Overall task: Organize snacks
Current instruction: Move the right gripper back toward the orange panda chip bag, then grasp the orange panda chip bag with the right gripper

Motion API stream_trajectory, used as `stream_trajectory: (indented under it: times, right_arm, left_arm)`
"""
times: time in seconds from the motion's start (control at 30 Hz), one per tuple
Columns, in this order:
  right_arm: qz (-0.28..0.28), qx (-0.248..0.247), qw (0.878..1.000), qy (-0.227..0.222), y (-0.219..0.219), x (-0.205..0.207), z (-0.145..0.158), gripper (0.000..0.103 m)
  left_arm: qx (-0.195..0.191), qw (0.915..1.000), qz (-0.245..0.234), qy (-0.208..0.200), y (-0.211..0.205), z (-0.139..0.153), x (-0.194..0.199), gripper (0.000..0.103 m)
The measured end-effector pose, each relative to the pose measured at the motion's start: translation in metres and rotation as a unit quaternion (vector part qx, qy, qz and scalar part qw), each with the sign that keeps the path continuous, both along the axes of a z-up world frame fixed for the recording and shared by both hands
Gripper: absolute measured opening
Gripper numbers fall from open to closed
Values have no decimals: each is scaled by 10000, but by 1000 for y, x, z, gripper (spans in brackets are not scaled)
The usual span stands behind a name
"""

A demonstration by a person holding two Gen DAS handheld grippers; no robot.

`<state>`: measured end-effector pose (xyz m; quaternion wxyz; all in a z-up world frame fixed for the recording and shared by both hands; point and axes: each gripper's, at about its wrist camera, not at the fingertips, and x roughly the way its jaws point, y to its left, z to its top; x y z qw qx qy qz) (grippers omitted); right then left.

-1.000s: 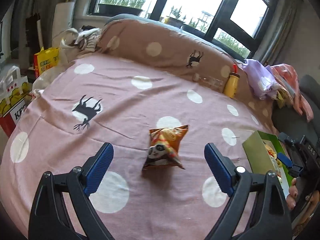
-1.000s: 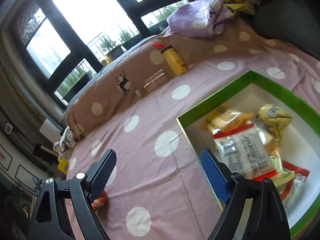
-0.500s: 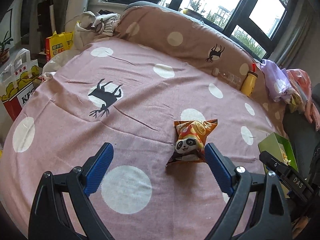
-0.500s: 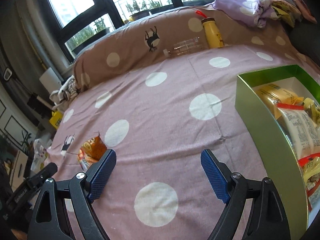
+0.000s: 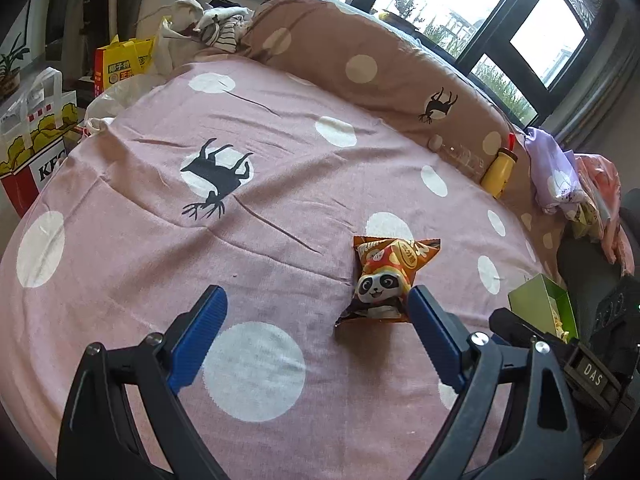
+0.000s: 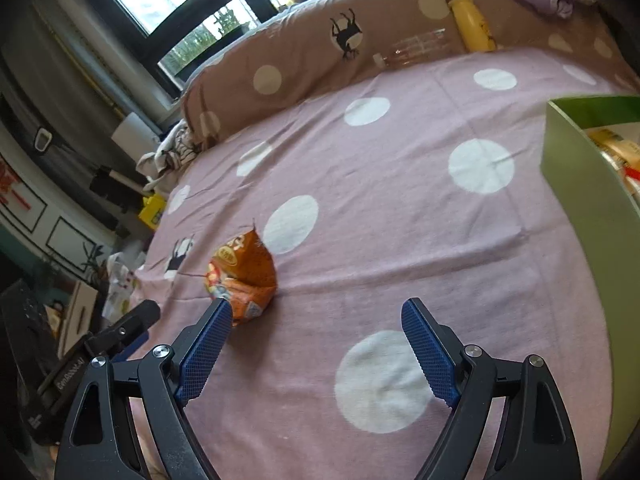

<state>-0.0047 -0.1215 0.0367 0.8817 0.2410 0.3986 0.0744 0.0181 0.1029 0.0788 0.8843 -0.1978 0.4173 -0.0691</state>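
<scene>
An orange snack bag with a panda face [image 5: 386,276] lies on the pink polka-dot bedspread [image 5: 260,184]. My left gripper [image 5: 316,300] is open and empty; the bag sits just beyond its right fingertip. In the right wrist view the same bag [image 6: 242,280] lies just beyond the left fingertip of my right gripper [image 6: 318,312], which is open and empty. A green box [image 6: 576,176] holding several snack packets stands at the right; it also shows in the left wrist view [image 5: 544,300].
A brown polka-dot bolster [image 5: 372,60] runs along the far edge, with a yellow bottle [image 5: 498,170] and a clear bottle [image 6: 420,46] against it. Clothes [image 5: 556,176] are piled at the far right. Bags, one KFC [image 5: 32,152], stand off the left edge.
Both grippers have swung left. The snack bag shifted from the centre of the left view toward its right finger, and it came into the right view near its left finger. The green box slid to the right edge.
</scene>
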Motion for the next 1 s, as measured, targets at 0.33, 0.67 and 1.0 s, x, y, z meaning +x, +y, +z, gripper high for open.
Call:
stream_trajectory:
  times: [0.33, 0.67, 1.0]
  right_arm:
    - [405, 133, 9975, 564, 54, 71, 4, 87]
    - [519, -330, 9932, 994, 78, 97, -32, 64]
    - [759, -71, 9906, 1136, 49, 44, -11, 57]
  left_arm:
    - [-183, 9993, 107, 317, 12, -9, 9, 84]
    - [-208, 9991, 138, 334, 19, -8, 9, 83]
    - [-9, 9995, -92, 310, 5, -6, 6, 83]
